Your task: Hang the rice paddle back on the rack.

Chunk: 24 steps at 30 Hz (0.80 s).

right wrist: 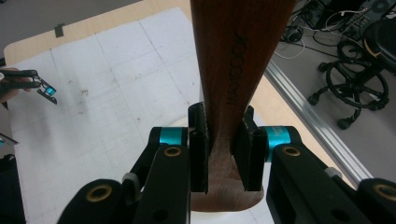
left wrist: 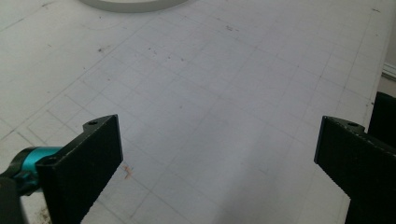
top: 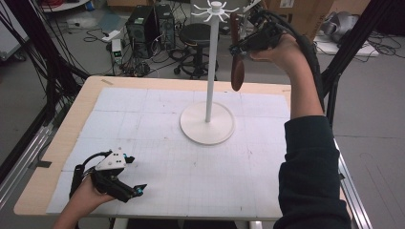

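With jaws pinching the wooden spatula [top: 237,71] at upper right, the right gripper [top: 246,45] should raise its handle squarely to the rack [top: 214,9]; the left gripper [top: 136,190], jaws spread, idles at lower left.

A light wooden table [top: 71,119] with rounded corners carries a white gridded paper mat [top: 157,143] that covers most of its top, leaving a bare wood margin along the far and left edges. On the mat, right of centre toward the far side, stands a white round-based rack with a thin upright pole [top: 207,123].
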Available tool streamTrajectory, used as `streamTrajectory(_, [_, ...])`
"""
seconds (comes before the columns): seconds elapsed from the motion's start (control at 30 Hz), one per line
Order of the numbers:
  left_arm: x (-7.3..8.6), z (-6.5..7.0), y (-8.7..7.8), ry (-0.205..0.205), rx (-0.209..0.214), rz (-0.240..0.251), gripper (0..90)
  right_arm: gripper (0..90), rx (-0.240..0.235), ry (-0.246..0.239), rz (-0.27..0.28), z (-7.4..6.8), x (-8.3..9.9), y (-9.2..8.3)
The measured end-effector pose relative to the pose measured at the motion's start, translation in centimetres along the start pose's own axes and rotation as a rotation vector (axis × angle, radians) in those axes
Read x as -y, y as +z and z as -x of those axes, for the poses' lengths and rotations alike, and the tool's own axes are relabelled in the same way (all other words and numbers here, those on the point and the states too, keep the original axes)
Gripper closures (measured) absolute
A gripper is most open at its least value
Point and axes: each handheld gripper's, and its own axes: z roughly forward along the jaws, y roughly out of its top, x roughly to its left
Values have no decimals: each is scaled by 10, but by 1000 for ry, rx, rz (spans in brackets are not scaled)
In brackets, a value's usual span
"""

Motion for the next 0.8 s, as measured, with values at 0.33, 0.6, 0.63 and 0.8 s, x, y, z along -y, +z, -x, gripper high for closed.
streamTrajectory(0.33, [1,0,-1,-6,-3,4,17,610,3,0,-5,-1,1,3])
streamTrajectory(0.6, [1,0,-2,-15,4,15,17,523,-23,-5,33,-6,10,-3])
streamTrajectory(0.63, [1,-1,-2,-12,5,14,17,497,-32,-13,36,-8,12,-4])
streamTrajectory(0.8, [1,0,-3,-15,5,15,17,419,-54,-38,58,-19,18,-8])
